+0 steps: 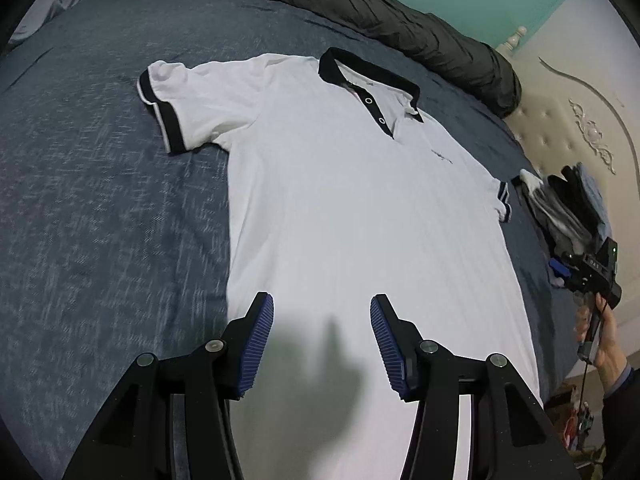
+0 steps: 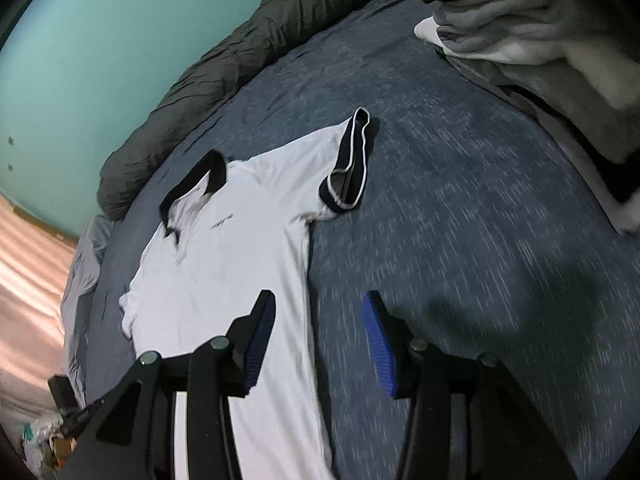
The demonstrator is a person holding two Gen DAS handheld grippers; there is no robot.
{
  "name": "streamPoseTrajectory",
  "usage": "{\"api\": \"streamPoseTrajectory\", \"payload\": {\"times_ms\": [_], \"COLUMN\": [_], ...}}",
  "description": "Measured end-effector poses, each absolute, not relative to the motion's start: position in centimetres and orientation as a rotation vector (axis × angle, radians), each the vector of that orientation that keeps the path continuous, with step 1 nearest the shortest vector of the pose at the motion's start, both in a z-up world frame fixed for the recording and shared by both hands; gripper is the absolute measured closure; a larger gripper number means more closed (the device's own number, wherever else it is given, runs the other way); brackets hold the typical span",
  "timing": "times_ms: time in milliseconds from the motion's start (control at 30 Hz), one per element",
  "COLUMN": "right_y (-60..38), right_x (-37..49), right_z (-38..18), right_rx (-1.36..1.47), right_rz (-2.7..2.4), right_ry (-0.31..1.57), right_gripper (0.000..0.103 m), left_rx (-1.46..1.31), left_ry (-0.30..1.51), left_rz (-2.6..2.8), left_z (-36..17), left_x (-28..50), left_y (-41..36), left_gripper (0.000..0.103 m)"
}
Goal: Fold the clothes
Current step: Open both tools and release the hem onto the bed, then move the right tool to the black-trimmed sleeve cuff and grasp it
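A white polo shirt (image 1: 340, 208) with black collar and sleeve bands lies spread flat, front up, on the blue-grey bed (image 1: 100, 220); its collar points away from you. Your left claw (image 1: 322, 320) hovers over the shirt's lower part, jaws apart, nothing between them; your right claw (image 2: 318, 320) hangs over the shirt's right edge, jaws apart and empty, one finger above the white cloth, the other above the bedcover. A pile of grey and white clothes (image 2: 540, 40) sits well to the right; a dark rolled duvet (image 1: 360, 8) lines the far side.
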State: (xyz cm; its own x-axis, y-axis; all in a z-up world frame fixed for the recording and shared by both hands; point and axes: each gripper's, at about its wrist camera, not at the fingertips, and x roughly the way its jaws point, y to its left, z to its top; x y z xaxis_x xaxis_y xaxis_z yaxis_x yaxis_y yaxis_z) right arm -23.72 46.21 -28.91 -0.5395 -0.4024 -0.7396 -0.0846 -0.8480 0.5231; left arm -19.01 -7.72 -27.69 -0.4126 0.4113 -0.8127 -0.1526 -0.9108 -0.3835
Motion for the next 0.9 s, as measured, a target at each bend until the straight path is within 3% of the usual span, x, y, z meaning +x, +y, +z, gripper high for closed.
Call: {"api": "streamPoseTrajectory", "payload": {"times_ms": [267, 300, 367, 900], "right_y": [45.6, 45.7, 45.8, 47.9], "right_x": [-29.7, -30.4, -31.7, -40.2], "right_z": [-29.9, -30.0, -30.2, -33.0], "right_rx": [1.377, 1.376, 1.374, 1.415], "right_rz": [-2.535, -2.547, -2.572, -2.683], "right_ry": [-0.768, -0.766, -0.764, -0.756], "right_gripper": [0.047, 0.047, 0.047, 0.045], "left_rx": [-1.424, -1.417, -1.404, -1.419], "left_ry": [-0.44, -0.446, -0.448, -0.435], "left_rz": [2.415, 2.424, 2.44, 2.454], "left_z": [-29.5, -29.7, -30.2, -33.6], "left_x": [-21.2, -21.3, -21.6, -21.9], "left_y": [-7.4, -7.4, -7.2, -7.3], "left_gripper": [0.047, 0.044, 0.029, 0.024]}}
